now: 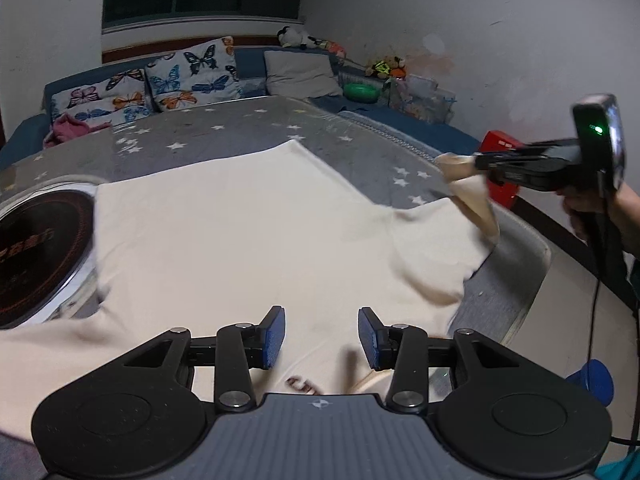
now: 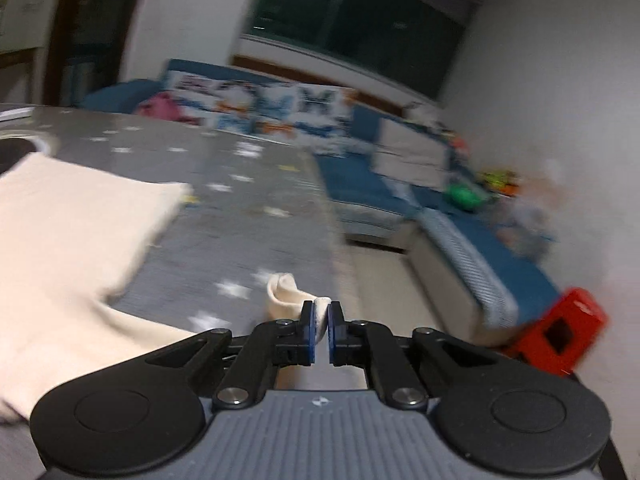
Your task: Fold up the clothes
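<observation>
A cream T-shirt (image 1: 240, 232) lies spread flat on the grey star-patterned table cover (image 1: 224, 136); it also shows in the right wrist view (image 2: 68, 224). My left gripper (image 1: 322, 338) is open, hovering just above the shirt's near edge by the collar, with nothing between its blue pads. My right gripper (image 2: 320, 326) is shut on the shirt's right sleeve (image 2: 290, 298) and holds it lifted above the table. From the left wrist view the right gripper (image 1: 468, 166) is at the right, with the sleeve (image 1: 472, 196) stretched up from the shirt.
A round black induction cooker (image 1: 36, 248) sits on the table left of the shirt, partly under it. A blue sofa with butterfly pillows (image 1: 160, 80) stands behind the table. A red box (image 2: 560, 332) sits on the floor at right. The table's right edge (image 1: 528, 280) is close.
</observation>
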The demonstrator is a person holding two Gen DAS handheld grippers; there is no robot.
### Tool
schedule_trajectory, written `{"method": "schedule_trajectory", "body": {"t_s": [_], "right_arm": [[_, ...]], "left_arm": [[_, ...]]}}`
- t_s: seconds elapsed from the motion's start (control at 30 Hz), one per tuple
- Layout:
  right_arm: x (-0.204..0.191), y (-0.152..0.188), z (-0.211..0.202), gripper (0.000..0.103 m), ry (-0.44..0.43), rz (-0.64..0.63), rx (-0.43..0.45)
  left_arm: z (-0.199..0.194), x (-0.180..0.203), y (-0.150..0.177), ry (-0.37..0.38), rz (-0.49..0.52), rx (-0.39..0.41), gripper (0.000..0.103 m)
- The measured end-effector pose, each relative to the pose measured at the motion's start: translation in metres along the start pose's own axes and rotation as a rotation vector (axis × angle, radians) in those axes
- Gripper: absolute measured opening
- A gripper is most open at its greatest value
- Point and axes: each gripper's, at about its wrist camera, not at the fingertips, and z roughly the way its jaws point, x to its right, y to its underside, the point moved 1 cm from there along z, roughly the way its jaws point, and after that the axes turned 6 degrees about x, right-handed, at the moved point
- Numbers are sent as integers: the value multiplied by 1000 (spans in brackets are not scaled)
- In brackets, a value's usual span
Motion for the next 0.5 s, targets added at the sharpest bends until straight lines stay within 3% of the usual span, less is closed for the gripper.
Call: {"method": "schedule_trajectory", "body": {"t_s": [0.13,0.23,0.37,0.5], "right_arm": [[31,16,-4,6,113,46,-62],[37,28,-7,7,115,75,-84],[28,32,1,8,-16,125,-97],[27,39,20,16,-104,204,-142]], "left_arm": [[12,13,0,37,16,-4,44],[16,21,2,65,29,-15,44],[17,28,8,81,42,-27,44],[14,30,13,90,45,-36,44]]}}
